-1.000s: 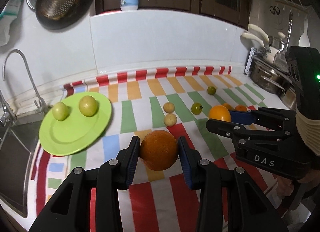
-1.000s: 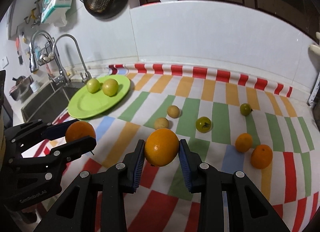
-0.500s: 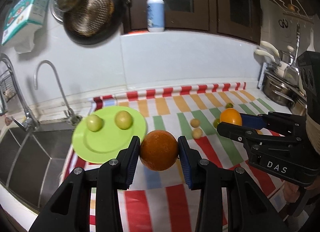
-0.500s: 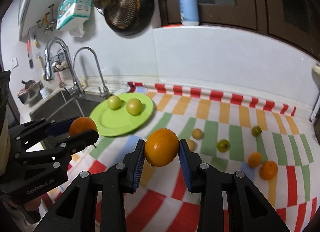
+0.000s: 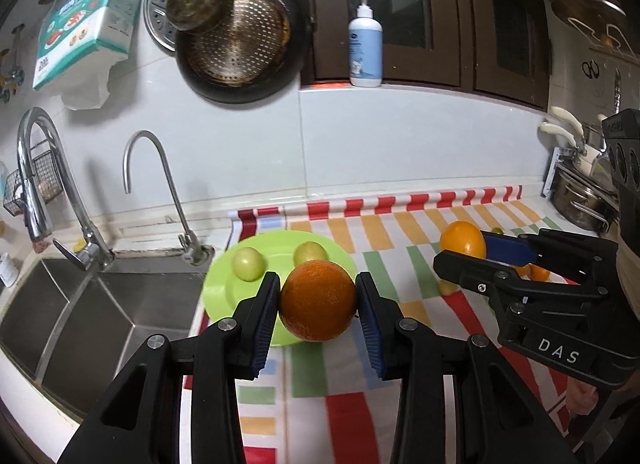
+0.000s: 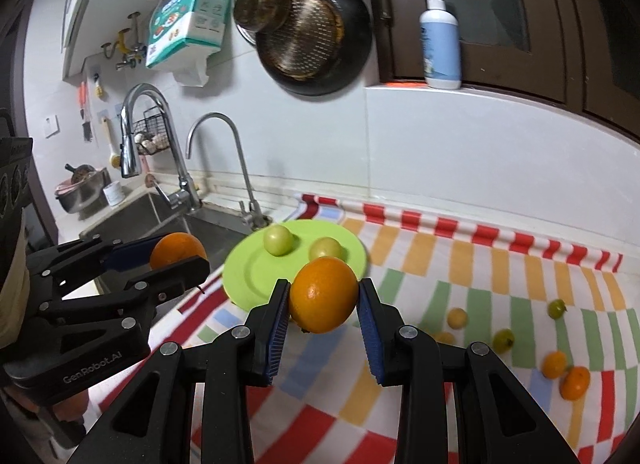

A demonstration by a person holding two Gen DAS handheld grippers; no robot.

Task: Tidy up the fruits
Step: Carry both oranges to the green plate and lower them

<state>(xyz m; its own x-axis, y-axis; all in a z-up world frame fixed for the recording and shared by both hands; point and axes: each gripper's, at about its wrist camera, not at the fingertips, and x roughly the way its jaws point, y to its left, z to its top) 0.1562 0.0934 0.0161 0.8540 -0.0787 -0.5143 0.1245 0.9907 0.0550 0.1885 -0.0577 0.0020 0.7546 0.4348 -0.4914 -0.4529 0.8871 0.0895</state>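
Two grippers are in the air over the striped cloth (image 5: pixel 400 223), each clamped on one orange; the left gripper (image 5: pixel 318 306) has its blue pads pressed narrowly against both sides of a dark orange (image 5: pixel 318 300), and the right gripper (image 6: pixel 323 296) holds a lighter orange (image 6: pixel 323 294) the same way. From the left wrist view the right gripper (image 5: pixel 464 254) sits at 3 o'clock, apart from the left one; from the right wrist view the left gripper (image 6: pixel 178 258) sits at 9 o'clock. One green plate (image 6: pixel 248 272) lies at 12 o'clock just beyond both held oranges, near the cloth's sink-side edge; two pale green fruits (image 6: pixel 278 239) rest on its far half, leaving the near half bare. One steel sink (image 5: pixel 80 304) drops away at 9 o'clock of the plate, with two taps (image 5: pixel 160 183) behind it. Six small fruits (image 6: pixel 560 368) lie loose on the cloth at 4 o'clock in the right wrist view: two orange, two green, two yellowish; open cloth separates them from the plate.
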